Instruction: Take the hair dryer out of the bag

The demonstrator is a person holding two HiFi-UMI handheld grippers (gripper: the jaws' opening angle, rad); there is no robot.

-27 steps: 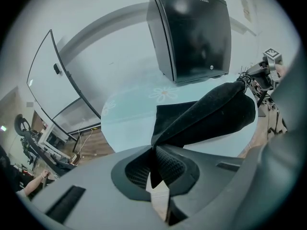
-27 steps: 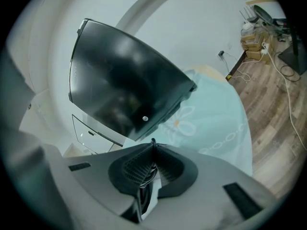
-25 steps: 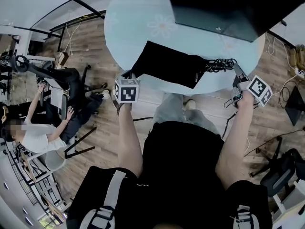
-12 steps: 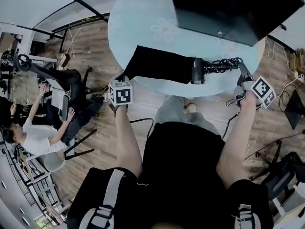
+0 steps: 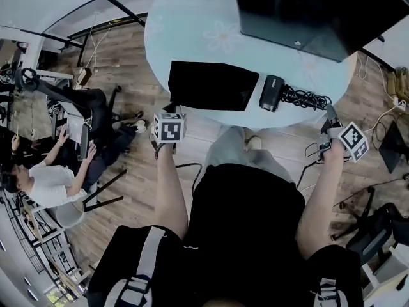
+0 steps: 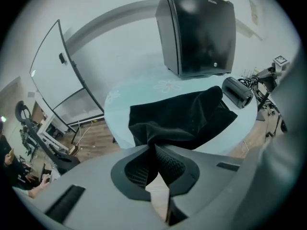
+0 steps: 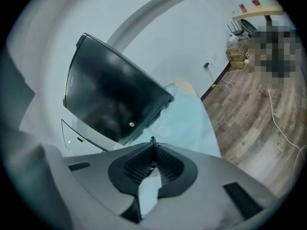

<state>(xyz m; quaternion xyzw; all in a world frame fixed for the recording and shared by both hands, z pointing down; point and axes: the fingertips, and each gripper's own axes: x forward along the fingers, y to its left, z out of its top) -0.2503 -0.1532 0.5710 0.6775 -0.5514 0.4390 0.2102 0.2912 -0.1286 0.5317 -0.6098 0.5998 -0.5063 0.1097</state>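
A flat black bag point(image 5: 211, 85) lies on the round pale-blue table point(image 5: 185, 24). The black hair dryer point(image 5: 273, 93) lies outside it, just to its right, and its coiled cord point(image 5: 307, 98) trails right. My left gripper point(image 5: 171, 109) sits at the bag's near left corner, shut on a fold of the black cloth point(image 6: 158, 128). My right gripper point(image 5: 330, 112) hangs off the table's right edge, shut on the end of the cord; a thin black strand point(image 7: 152, 141) shows between its pads. In the left gripper view the hair dryer point(image 6: 237, 91) rests beyond the bag.
A big black monitor point(image 5: 313, 11) stands at the back of the table. A seated person point(image 5: 38, 181) and office chairs point(image 5: 83, 107) are on the wooden floor at the left. Cables point(image 5: 383, 117) and a chair base point(image 5: 377, 229) lie at the right.
The hair dryer has slid out of the bag's right end and now lies free on the table. My right gripper pulled the cord rightward; the bag shifted left and lies flatter.
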